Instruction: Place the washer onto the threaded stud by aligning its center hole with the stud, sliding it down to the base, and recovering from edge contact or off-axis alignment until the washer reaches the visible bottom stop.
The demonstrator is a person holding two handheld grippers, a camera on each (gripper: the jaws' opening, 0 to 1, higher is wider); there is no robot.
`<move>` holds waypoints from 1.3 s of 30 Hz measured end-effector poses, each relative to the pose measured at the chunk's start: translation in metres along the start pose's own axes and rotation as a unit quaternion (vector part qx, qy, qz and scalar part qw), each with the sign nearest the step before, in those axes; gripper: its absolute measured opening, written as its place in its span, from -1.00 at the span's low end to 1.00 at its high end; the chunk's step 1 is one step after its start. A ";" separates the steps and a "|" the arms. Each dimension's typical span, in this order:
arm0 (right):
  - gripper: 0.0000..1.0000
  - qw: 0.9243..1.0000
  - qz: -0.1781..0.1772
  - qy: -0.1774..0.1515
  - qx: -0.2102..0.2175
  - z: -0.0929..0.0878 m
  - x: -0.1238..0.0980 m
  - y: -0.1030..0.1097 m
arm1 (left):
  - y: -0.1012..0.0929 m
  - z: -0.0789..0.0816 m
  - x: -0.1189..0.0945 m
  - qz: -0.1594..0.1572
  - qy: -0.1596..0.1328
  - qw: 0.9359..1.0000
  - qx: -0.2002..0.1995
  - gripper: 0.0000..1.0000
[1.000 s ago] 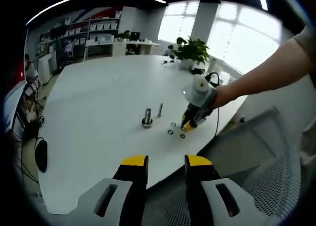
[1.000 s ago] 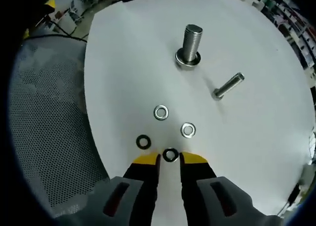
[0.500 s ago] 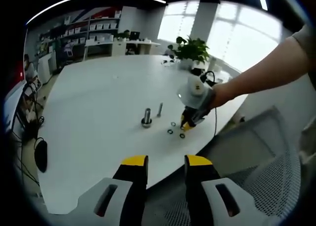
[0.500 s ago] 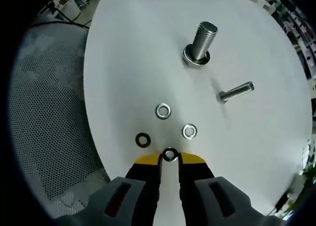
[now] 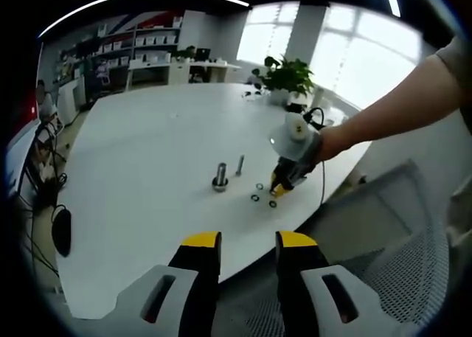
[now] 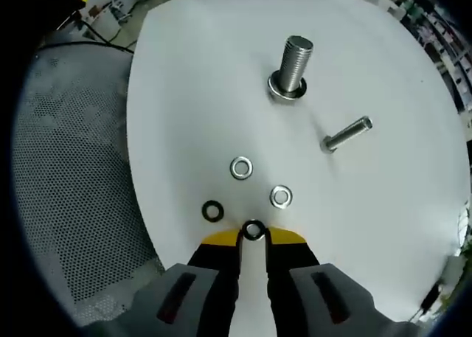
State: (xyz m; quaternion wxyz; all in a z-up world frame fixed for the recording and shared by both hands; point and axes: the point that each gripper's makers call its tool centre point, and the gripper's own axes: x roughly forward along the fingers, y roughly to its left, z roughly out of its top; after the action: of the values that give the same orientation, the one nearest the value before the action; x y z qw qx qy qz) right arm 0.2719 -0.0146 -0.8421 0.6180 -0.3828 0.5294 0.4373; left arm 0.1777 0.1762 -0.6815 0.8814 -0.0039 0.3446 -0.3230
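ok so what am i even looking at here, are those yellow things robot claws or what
Not a robot: a person holds a two-jaw gripper in each hand, and a fisheye camera rides on each. In the left gripper view, the left gripper hangs open above the table's edge, watching the right gripper working. The right gripper view looks down its own yellow tips, closed on a dark washer. Also on the table: another dark washer, two silver washers, a thick upright threaded stud and a thinner bolt lying loose.
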 end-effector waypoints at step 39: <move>-0.73 0.984 -0.058 -0.118 0.118 0.054 -0.054 -0.052 | 0.000 0.000 0.000 -0.001 -0.001 1.000 0.003 -0.46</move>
State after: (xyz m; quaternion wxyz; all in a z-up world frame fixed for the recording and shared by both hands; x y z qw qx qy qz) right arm 0.3358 0.0121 -0.7806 0.7417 -0.2827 0.4773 0.3771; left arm 0.1777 0.1762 -0.6809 0.8813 -0.0024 0.3428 -0.3251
